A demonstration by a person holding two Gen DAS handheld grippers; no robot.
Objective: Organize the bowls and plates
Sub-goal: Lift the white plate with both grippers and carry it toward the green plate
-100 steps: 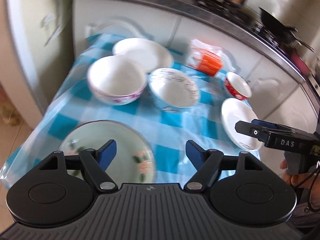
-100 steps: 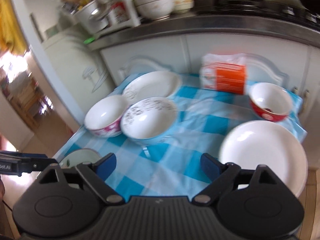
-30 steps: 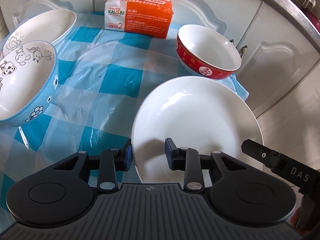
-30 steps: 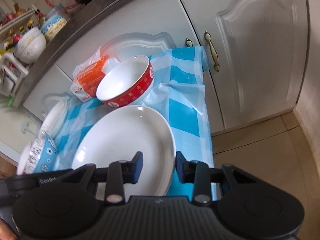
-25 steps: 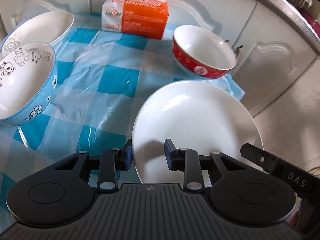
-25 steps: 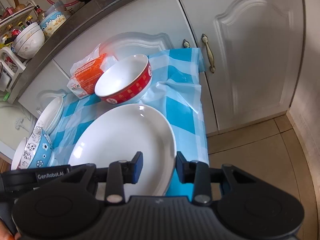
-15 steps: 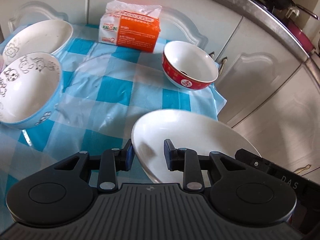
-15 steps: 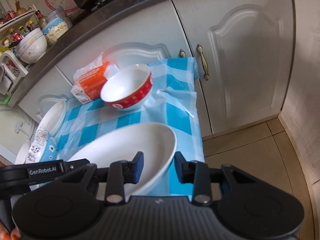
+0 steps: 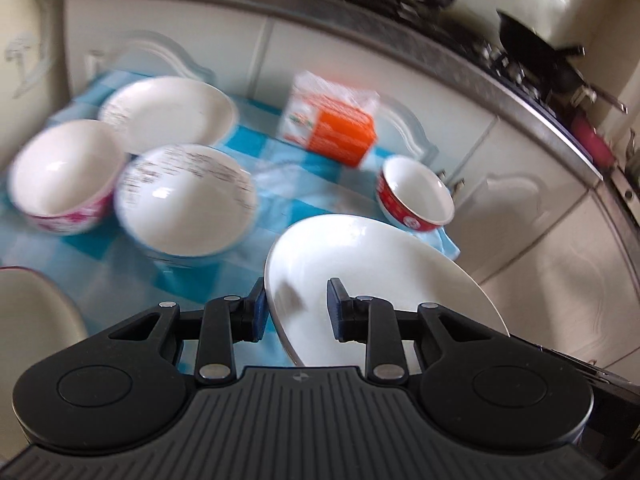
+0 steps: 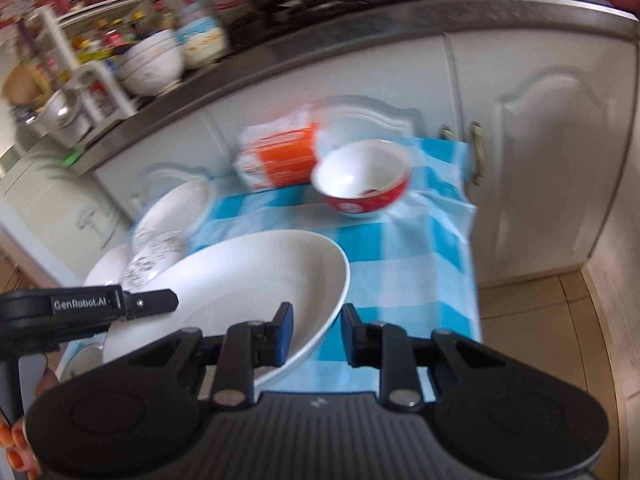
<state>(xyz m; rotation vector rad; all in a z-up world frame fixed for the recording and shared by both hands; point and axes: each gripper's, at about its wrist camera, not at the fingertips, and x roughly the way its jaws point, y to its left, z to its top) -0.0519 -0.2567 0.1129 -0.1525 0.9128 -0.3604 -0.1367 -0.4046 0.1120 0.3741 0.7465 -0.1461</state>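
A large white plate [image 9: 372,268] is held in the air over the blue checked table, tilted. My left gripper [image 9: 295,310] is shut on its left rim, and my right gripper [image 10: 316,334] is shut on its right rim [image 10: 256,292]. On the table stand a red bowl [image 9: 416,196], a white bowl with dark drawings [image 9: 186,204], a pink-patterned bowl [image 9: 64,176] and a second white plate [image 9: 168,114] at the back left. A pale green plate [image 9: 32,312] shows at the near left edge.
An orange tissue pack [image 9: 332,128] lies at the back of the table. White cabinet doors [image 10: 540,152] and a dark counter with a stove and pans [image 9: 520,48] stand behind. The blue checked tablecloth [image 10: 412,264] hangs over the right edge above the tiled floor.
Both grippers have lifted the large white plate higher off the table and swung it leftward. The pink bowl and the back plate have come into the left wrist view.
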